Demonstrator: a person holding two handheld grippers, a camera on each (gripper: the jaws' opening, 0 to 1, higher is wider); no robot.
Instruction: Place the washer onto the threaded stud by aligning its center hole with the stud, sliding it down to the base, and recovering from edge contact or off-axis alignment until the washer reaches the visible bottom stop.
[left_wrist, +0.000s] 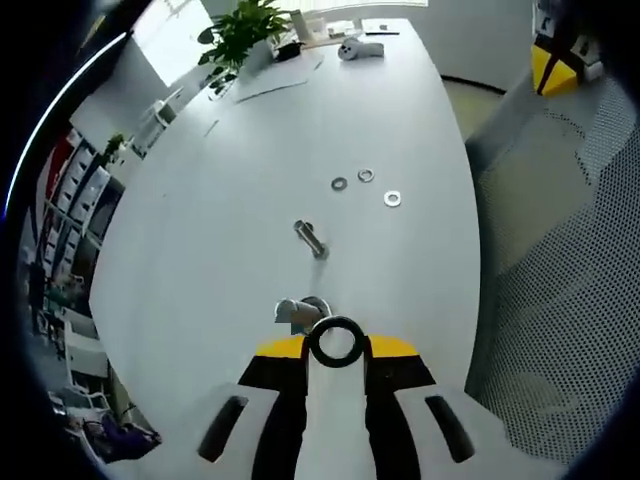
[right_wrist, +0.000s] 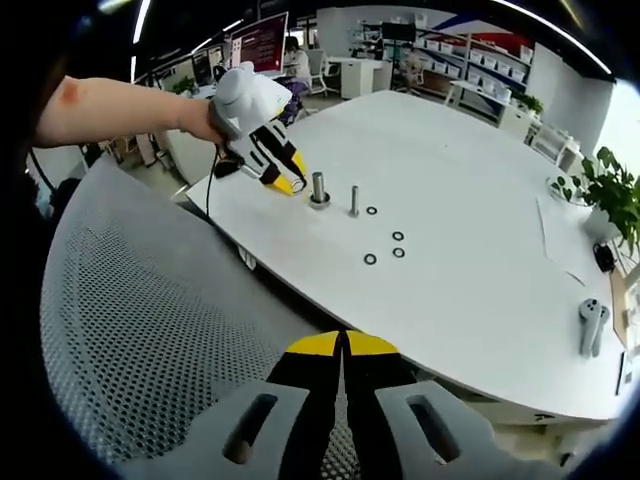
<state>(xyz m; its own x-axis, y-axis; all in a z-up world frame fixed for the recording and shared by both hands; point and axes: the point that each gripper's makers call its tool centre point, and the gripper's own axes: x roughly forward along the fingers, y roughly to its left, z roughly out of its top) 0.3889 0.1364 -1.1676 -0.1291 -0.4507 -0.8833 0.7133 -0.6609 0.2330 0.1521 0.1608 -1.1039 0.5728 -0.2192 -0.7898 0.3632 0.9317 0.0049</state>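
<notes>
- The left gripper (left_wrist: 336, 352) is pinching a dark washer (left_wrist: 336, 341) at its tips, holding it flat and face-up toward the camera so that the centre hole is open for threading.
- Just ahead of those tips, the large stud (left_wrist: 297, 311) is standing on its round base on the white table (left_wrist: 250, 180); the washer is sitting slightly to one side of it and not yet over the top, so alignment looks like the step in hand.
- In the right gripper view the left gripper (right_wrist: 290, 183) is leaning in toward that stud (right_wrist: 319, 188) from beside it, an approach that probably needs levelling before the washer can slide down.
- Further ahead of the left gripper a thinner bolt (left_wrist: 311, 238) is standing, and beyond it three spare washers (left_wrist: 366, 176) are lying flat, well apart from the work.
- The right gripper (right_wrist: 343, 352) is pressed together on nothing, hanging off the table edge above a mesh chair (right_wrist: 150, 330), likely kept back to leave the stud free.
- Risk, as a judgement: the washer's rim may catch the stud's top edge if lowered off-axis; a small sideways correction would be needed.
- A potted plant (left_wrist: 243, 30) is sitting at the far end.
</notes>
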